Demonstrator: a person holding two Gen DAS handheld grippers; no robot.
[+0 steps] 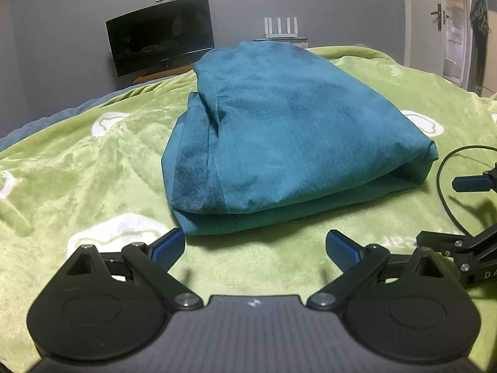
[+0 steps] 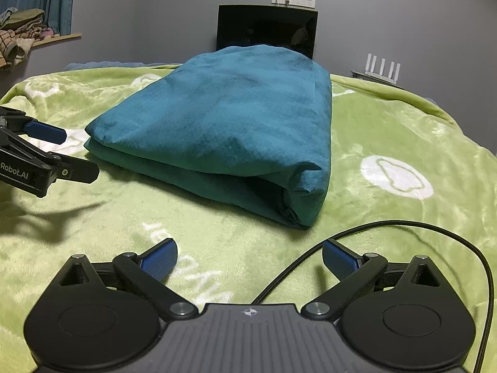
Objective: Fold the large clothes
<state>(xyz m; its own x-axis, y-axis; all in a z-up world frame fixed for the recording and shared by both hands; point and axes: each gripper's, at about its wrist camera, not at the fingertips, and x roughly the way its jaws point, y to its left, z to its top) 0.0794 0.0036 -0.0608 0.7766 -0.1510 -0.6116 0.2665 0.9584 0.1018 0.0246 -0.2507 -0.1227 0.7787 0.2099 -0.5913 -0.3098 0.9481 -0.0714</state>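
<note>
Blue pads tip both pairs of tongs, and both pairs stand spread wide with nothing between them. In the left wrist view the left gripper (image 1: 254,247) hangs over bare blanket, its fingers (image 1: 167,245) clear of the cloth, the near folded edge of the garment lying just beyond the left fingertip without touching it. In the right wrist view the right gripper (image 2: 248,256) is likewise wide and empty, over the green blanket (image 2: 217,264). A black cable (image 2: 435,236) loops across the blanket past its right finger; whether it touches the finger cannot be told.

Each gripper shows in the other's camera: the right one at the right edge of the left view, the left one at the left edge of the right view, both apart from the garment with their jaws apart.

Beyond the tongs, the teal garment (image 1: 279,130) lies folded into a thick, roughly rectangular bundle in the middle of the blanket, which bears white cartoon shapes. Its layered edges face the cameras and a rolled fold shows at the near right corner (image 2: 298,192).

Farther off, against the grey wall, stand a dark monitor (image 1: 160,43) and a white router with upright antennas (image 1: 281,28). A white door (image 1: 435,21) shows at the far right of the left view, and a heap of clothes on a shelf (image 2: 21,34) at the far left of the right view.
</note>
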